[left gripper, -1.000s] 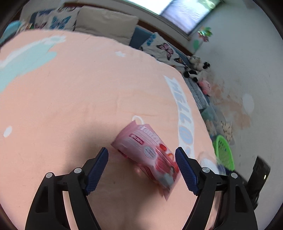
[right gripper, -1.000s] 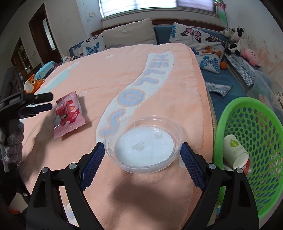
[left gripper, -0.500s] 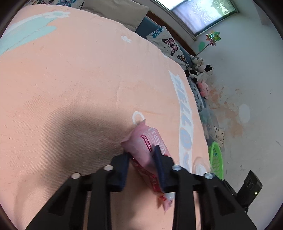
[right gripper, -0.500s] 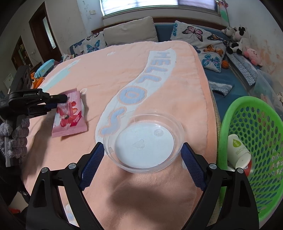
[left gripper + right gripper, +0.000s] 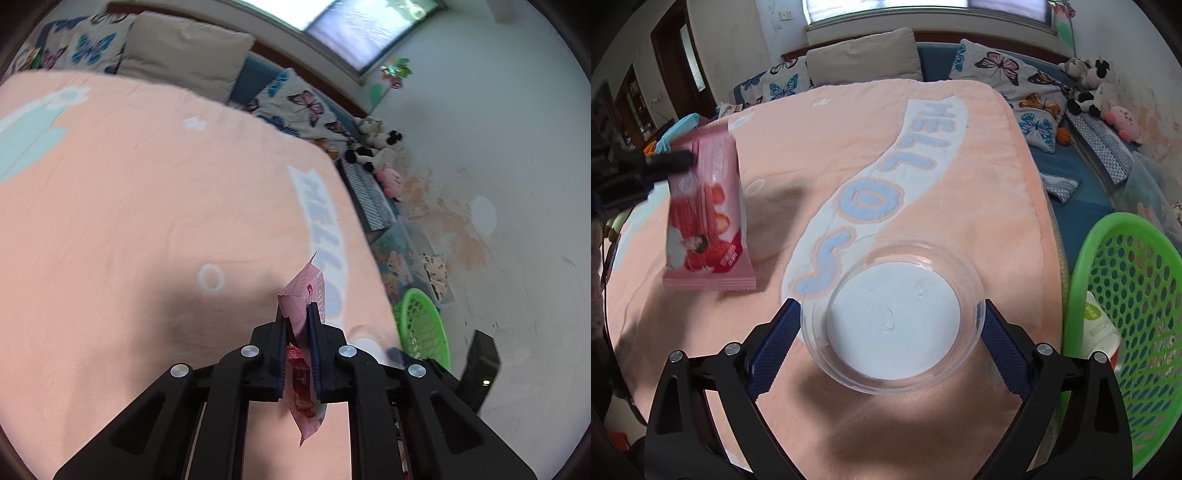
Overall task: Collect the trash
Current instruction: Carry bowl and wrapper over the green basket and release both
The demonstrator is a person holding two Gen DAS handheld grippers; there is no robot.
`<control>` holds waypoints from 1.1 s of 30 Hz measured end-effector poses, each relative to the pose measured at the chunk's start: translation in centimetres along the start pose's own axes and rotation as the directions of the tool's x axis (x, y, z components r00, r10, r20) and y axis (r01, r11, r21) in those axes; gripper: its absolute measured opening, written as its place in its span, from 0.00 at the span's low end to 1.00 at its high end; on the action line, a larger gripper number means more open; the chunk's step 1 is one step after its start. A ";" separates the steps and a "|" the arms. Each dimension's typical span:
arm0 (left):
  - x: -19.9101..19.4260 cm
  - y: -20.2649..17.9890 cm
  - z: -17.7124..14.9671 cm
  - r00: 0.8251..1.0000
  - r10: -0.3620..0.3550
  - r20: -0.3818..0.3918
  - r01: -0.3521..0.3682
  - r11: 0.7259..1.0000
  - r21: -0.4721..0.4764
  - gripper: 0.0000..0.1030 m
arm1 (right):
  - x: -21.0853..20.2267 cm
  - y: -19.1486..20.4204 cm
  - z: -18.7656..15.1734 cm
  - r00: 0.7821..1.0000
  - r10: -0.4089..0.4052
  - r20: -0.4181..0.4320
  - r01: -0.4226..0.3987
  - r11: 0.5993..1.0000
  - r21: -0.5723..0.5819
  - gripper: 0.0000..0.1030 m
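A bed fills the room, spread with a peach blanket lettered "HELLO". Butterfly-print pillows and a beige cushion line its headboard under a bright window. Plush toys sit by the stained white wall (paint peeling in patches).

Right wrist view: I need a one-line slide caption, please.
Open right gripper straddles a clear round plastic dish on the peach blanket, green mesh basket alongside.
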State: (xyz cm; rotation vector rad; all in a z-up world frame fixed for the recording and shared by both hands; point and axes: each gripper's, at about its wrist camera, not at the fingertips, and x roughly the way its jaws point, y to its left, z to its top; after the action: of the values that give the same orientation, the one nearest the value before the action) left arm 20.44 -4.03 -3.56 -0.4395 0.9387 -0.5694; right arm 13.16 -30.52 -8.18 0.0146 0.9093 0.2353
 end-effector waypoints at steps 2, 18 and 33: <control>-0.2 -1.3 0.3 1.000 -0.014 0.003 0.014 0.999 0.032 0.10 | -0.3 0.0 -0.1 1.000 -0.001 0.008 0.001 1.000 0.001 0.90; 3.6 -12.4 2.0 0.994 -0.096 -0.056 0.106 0.966 0.238 0.10 | -8.7 -6.4 -2.7 0.985 -0.124 0.123 0.105 0.983 0.147 0.89; 10.0 -23.1 -0.6 0.981 -0.127 -0.149 0.176 0.905 0.388 0.10 | -13.3 -18.0 -7.6 0.942 -0.328 0.075 0.281 0.889 0.363 0.91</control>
State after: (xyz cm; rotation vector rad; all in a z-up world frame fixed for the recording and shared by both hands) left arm 18.50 -28.21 3.36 -0.1086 0.8786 -0.9182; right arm 2.86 -51.54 -4.49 0.2118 0.7958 -0.2220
